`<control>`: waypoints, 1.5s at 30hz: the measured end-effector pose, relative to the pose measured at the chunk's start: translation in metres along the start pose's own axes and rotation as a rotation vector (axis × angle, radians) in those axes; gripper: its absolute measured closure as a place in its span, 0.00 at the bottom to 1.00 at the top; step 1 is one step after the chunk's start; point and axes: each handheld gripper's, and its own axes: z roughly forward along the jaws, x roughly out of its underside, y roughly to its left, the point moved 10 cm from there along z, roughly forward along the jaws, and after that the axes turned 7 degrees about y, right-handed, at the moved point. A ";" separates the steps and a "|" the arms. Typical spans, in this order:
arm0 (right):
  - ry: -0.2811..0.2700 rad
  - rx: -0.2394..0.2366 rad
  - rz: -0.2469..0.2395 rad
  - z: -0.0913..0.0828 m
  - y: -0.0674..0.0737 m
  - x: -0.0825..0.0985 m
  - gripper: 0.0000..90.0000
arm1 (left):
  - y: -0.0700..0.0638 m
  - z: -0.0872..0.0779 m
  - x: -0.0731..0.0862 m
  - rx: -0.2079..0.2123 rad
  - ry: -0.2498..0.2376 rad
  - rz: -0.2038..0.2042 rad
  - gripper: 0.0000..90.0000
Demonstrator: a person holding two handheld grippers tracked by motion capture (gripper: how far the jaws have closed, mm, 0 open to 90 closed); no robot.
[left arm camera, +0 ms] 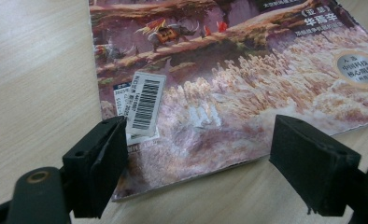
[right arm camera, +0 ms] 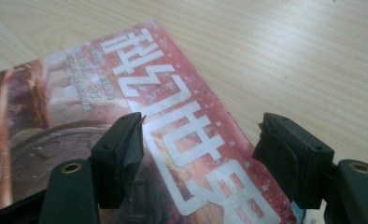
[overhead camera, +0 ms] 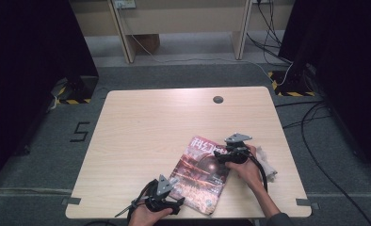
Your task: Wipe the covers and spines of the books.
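We look down on a grey carpeted room, dark panels at both sides and cables trailing along the floor at right. At its centre stands a pale wood table with a round cable hole near the far edge. On the near right part of the table lies a magazine, cover up, its long axis running diagonally from the near edge up and to the right, red title end farthest from us. Just right of it sits a crumpled white cloth. Our left gripper rests at the magazine's near corner, jaws spread wide astride it, beside a barcode sticker, grasping nothing. Our right gripper hovers over the title end, jaws likewise released.
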 end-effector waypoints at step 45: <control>0.124 0.005 -0.021 -0.037 0.012 0.054 0.32 | 0.068 0.001 -0.008 -0.202 0.037 -0.007 0.12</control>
